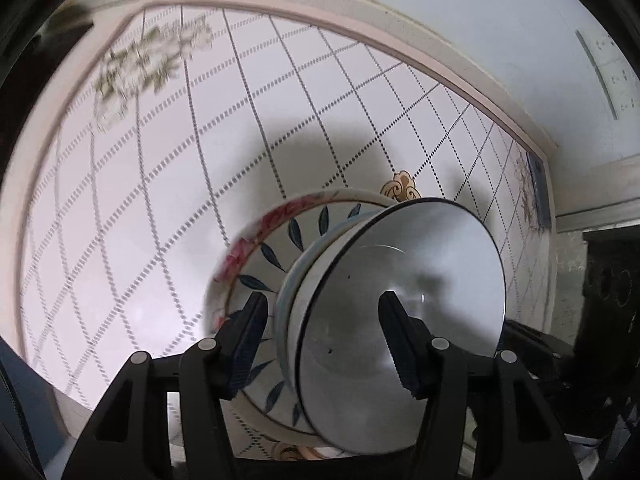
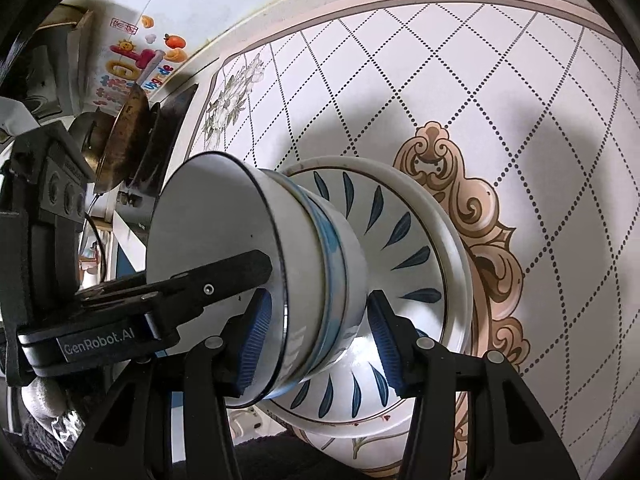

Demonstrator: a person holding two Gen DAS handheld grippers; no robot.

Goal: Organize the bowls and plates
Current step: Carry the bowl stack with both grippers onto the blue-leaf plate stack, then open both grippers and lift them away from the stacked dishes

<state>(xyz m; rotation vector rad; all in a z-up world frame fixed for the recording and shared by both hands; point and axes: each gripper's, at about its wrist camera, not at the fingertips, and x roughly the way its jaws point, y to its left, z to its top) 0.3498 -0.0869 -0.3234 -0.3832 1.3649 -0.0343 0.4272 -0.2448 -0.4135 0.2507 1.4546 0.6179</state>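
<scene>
A stack of dishes is held between both grippers above the tiled table top (image 1: 168, 208). On top is a white bowl with a dark rim (image 1: 404, 280) (image 2: 212, 240), nested in a second white bowl with a blue band (image 2: 336, 264). Both sit in a blue-leaf plate (image 1: 276, 248) (image 2: 396, 236), which rests in a white plate (image 2: 452, 240). My left gripper (image 1: 324, 340) has one finger inside the top bowl and one under the plates, shut on the stack. My right gripper (image 2: 320, 340) is shut on the two bowls. The left gripper also shows in the right wrist view (image 2: 160, 300).
The table has a white diamond-grid top with a tan ornament (image 2: 476, 216) and a pink border (image 1: 360, 40). A pan (image 2: 124, 140) and a colourful sticker (image 2: 132, 68) are at the far left. Dark equipment (image 1: 608, 288) stands at the right.
</scene>
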